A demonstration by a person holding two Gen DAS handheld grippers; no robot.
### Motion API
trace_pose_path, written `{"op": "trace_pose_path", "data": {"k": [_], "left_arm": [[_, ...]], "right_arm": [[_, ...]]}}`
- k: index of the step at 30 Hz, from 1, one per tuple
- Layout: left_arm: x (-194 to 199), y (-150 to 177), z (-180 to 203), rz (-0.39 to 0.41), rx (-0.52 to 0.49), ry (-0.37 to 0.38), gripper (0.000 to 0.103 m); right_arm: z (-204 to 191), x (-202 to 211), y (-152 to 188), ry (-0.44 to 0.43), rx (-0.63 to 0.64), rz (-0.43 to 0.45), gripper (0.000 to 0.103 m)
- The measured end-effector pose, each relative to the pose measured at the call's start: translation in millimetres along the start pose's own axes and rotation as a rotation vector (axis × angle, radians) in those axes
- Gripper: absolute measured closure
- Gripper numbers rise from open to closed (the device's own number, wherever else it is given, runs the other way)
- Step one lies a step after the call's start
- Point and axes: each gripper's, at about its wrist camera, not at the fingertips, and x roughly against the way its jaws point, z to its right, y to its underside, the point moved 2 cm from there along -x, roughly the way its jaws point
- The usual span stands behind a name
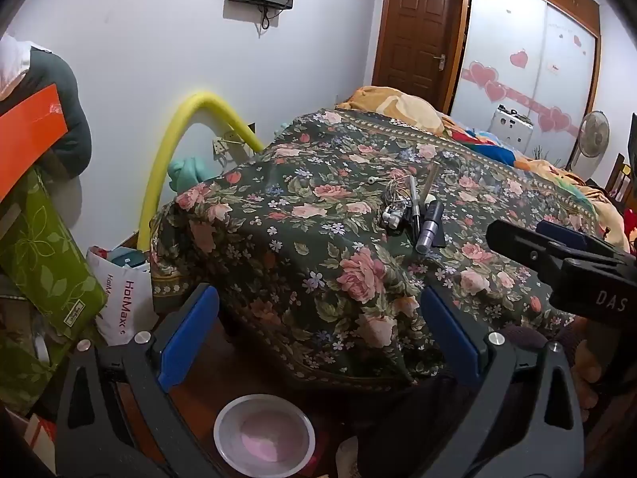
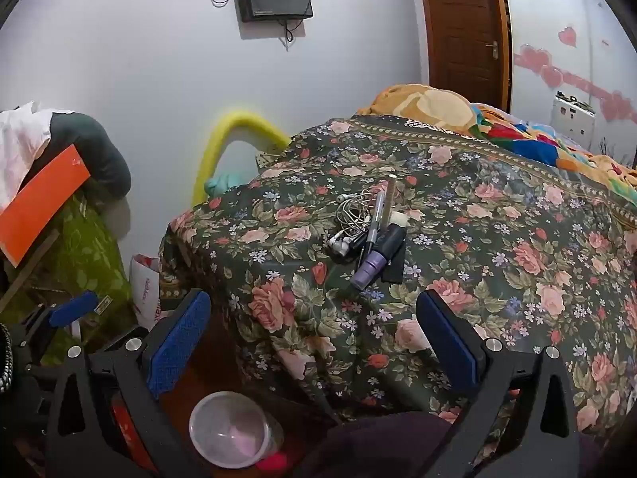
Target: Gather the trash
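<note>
Hovering grippers, agape above bowl

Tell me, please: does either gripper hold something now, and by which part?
Nothing is held. The left gripper and the right gripper are both open, short of the small items on the floral cloth.

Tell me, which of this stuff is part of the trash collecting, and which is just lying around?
For the job:
- earphones
- pen
- purple tube
- clear tub, likely the bin
- left gripper and right gripper, both open

Just lying about:
- floral cloth
- yellow tube
- orange card
- blanket
- HotMax bag
</note>
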Motion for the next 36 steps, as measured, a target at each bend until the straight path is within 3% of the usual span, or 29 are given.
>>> {"op": "trace_pose_path", "data": {"k": [18, 36], "left_arm": [[4, -7, -6, 0.027, 0.000, -0.002, 0.001], [12, -5, -13, 0.054, -0.001, 0.047, 0.001]], "right_arm": [[4, 1, 3, -0.009, -0.012, -0.013, 0.000], [-1, 4, 3, -0.011, -0.007, -0.001, 0.000]]}}
